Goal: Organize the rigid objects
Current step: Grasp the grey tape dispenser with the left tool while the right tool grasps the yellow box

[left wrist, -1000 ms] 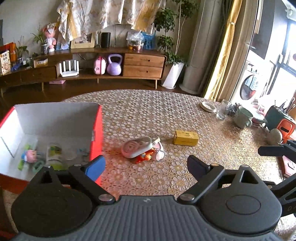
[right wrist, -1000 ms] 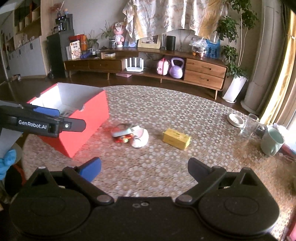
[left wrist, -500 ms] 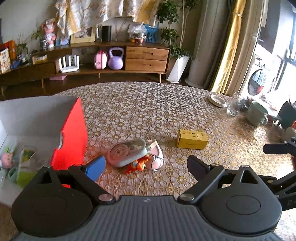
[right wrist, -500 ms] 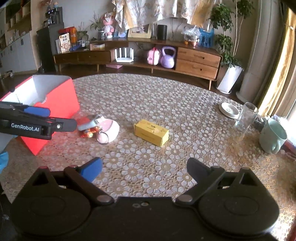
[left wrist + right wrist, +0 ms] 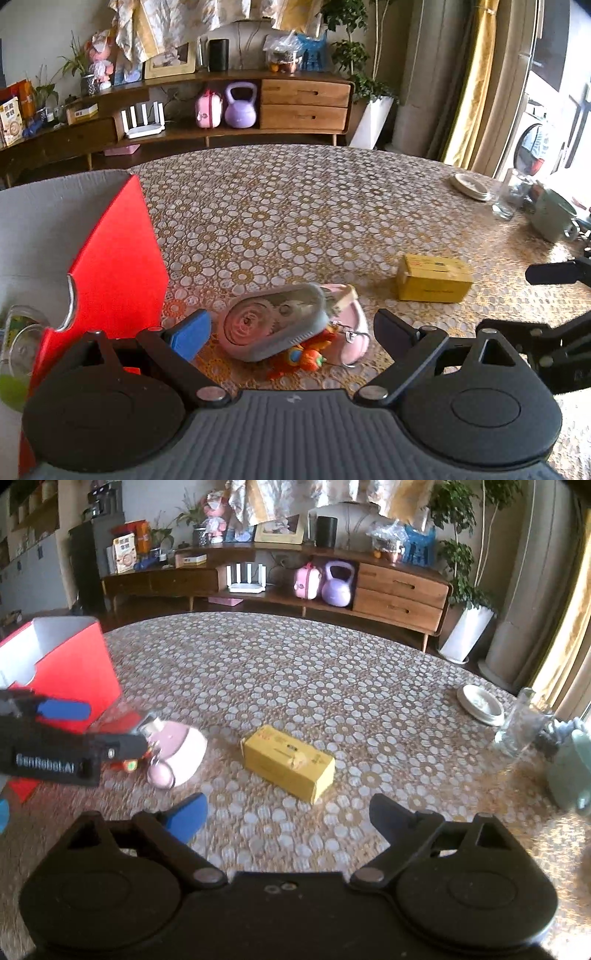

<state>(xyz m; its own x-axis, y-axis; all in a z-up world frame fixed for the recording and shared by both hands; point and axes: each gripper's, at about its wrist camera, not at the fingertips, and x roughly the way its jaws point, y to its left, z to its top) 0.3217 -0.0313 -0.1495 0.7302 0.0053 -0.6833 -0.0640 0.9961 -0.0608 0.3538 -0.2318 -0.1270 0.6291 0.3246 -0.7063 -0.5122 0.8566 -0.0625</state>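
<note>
A grey tape dispenser [image 5: 273,321] lies on a pink pouch [image 5: 356,332] and an orange toy [image 5: 299,356], beside a red box [image 5: 114,269] with a white inside. My left gripper [image 5: 290,330] hangs open just above this pile, and its fingers flank the dispenser without touching it. A yellow box [image 5: 291,762] lies flat a little ahead of my right gripper [image 5: 286,808]. Its jaws are closing but still stand wide, with only tablecloth between them. In the right wrist view the left gripper [image 5: 74,731] reaches in over the pink pouch [image 5: 181,749].
The round table [image 5: 332,664] has a floral lace cloth. At its right edge stand a white saucer [image 5: 480,703], a drinking glass [image 5: 517,723] and a green mug [image 5: 554,218]. A plastic cup [image 5: 18,332] sits inside the red box. A wooden sideboard runs behind the table.
Both grippers have moved forward and lower towards the table. The pile now lies between the left fingers, the yellow box is nearer the right gripper, and the red box has slid left in both views.
</note>
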